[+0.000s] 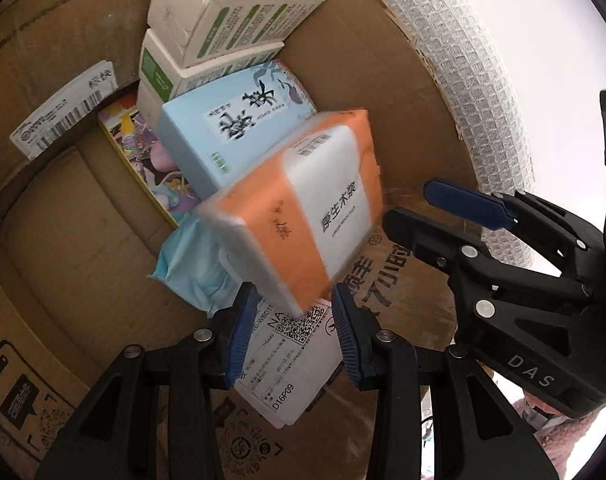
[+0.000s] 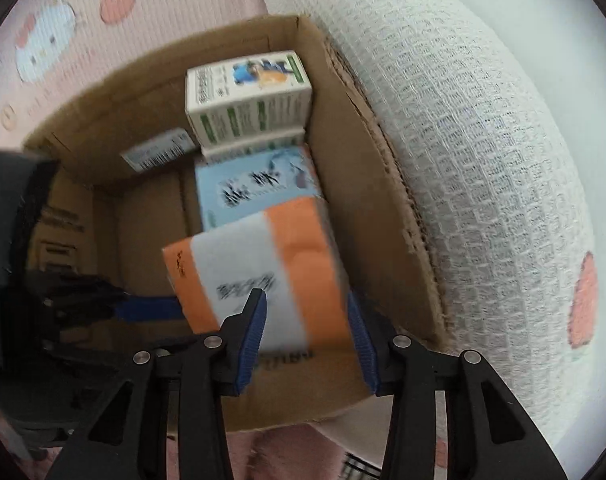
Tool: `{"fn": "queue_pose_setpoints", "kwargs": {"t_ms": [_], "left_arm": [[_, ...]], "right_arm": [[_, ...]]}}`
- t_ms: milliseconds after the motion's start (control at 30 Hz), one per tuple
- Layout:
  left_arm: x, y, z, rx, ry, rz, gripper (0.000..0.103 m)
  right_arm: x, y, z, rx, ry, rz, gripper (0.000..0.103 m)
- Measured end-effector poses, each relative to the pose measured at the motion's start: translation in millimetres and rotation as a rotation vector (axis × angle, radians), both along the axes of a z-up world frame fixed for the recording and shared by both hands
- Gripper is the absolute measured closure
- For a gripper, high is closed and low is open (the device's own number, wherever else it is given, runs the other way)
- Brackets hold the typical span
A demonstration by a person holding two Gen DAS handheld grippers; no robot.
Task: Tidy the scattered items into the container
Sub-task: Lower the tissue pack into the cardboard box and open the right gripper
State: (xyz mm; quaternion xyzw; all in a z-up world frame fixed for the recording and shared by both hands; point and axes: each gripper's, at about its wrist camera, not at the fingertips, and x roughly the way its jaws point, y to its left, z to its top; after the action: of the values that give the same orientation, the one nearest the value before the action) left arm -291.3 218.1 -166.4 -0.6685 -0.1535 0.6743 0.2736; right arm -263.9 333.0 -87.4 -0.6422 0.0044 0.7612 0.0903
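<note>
Placing step: the orange tissue pack (image 1: 303,208) tilts inside the cardboard box (image 1: 83,240), both the left tool (image 1: 293,344) and right tool (image 2: 309,338) spread, unclamped; next, settle it flat beside the blue pack (image 1: 231,136).

A white waffle-weave blanket (image 2: 483,184) bulges along the right in the right wrist view, its grid texture sharp, an orange blob printed near its right edge. In the left wrist view the same blanket (image 1: 475,80) curves down the upper right. Behind it spreads a pink sheet (image 2: 115,40) with a white-and-blue cartoon figure and orange ovals; more pink shows at the bottom. Beyond the blanket, only pale glare.
</note>
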Motion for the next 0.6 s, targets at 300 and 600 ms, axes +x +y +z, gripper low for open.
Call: {"fn": "queue_pose_setpoints", "kwargs": {"t_ms": [300, 600], "left_arm": [[7.2, -29.5, 19.7, -0.015, 0.092, 0.095, 0.061], [-6.2, -20.8, 23.5, -0.027, 0.193, 0.078, 0.089]], "right_arm": [[-0.2, 3.1, 22.6, -0.015, 0.056, -0.061, 0.063], [-23.6, 18.1, 5.4, -0.131, 0.046, -0.271, 0.082]]}}
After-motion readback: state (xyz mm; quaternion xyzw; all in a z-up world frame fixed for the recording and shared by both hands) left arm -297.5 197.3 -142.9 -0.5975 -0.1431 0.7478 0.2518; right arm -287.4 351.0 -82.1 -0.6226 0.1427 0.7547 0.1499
